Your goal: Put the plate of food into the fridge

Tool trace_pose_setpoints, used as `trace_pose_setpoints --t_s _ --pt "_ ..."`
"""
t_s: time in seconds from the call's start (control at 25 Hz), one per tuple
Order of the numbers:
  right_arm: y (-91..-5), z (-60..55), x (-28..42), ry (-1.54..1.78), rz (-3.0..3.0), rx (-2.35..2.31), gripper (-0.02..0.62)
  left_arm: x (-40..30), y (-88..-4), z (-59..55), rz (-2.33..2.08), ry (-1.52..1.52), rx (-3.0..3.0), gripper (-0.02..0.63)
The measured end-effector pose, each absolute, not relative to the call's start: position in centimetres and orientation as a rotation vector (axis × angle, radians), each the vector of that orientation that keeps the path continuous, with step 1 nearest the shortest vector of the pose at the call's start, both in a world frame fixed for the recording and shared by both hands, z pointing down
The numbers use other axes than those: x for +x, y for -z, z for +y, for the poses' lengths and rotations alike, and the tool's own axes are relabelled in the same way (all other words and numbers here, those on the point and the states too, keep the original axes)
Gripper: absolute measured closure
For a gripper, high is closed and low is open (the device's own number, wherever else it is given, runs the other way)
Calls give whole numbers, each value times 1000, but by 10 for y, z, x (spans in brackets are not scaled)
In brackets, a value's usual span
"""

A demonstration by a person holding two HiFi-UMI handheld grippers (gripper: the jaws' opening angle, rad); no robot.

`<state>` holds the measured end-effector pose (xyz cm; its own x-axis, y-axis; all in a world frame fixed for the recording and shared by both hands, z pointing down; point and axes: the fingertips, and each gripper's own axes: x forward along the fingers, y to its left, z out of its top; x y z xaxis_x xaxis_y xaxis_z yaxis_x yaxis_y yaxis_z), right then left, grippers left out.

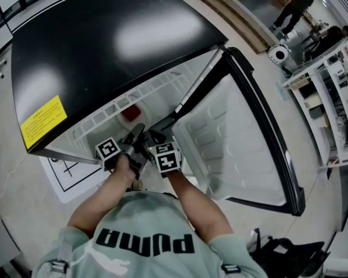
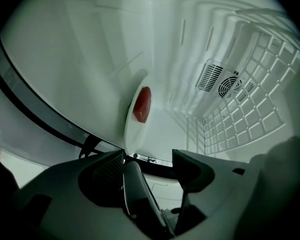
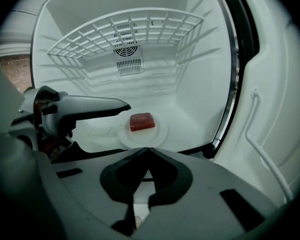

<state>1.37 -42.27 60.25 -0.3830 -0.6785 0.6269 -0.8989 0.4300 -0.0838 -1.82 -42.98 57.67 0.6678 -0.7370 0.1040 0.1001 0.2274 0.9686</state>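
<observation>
Right hand-held gripper (image 3: 149, 150) pinched empty, left hand-held gripper (image 2: 148, 155) spread wide; plate (image 3: 159, 132) with food (image 3: 141, 121) on fridge floor (image 3: 190, 126), placement seemingly done, door (image 3: 275, 134) open.

"PUMA" on the person's shirt (image 1: 145, 243)

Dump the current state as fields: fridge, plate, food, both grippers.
fridge: door open
plate: flat on fridge bottom, below wire shelf
food: red block on plate
left gripper: jaws apart, at plate's rim, not clamped
right gripper: jaws together, empty, short of plate
</observation>
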Motion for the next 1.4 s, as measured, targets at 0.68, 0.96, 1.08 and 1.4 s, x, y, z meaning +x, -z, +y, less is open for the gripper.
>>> trace_pose_setpoints --t_s 0.68,0.96,1.08,1.4 --pt "-526 -336 55 -440 -2335 1443 591 -6 -514 -367 -785 510 1812 565" --pt "-487 -290 62 -333 -2431 1414 591 2 -487 -311 -1005 337 2074 601" --pt "-480 -267 66 -316 -2462 1400 591 6 -470 -284 -1108 255 2225 601" --pt "-467 -196 78 -303 -2518 1362 591 24 -439 -197 -1216 171 2399 601"
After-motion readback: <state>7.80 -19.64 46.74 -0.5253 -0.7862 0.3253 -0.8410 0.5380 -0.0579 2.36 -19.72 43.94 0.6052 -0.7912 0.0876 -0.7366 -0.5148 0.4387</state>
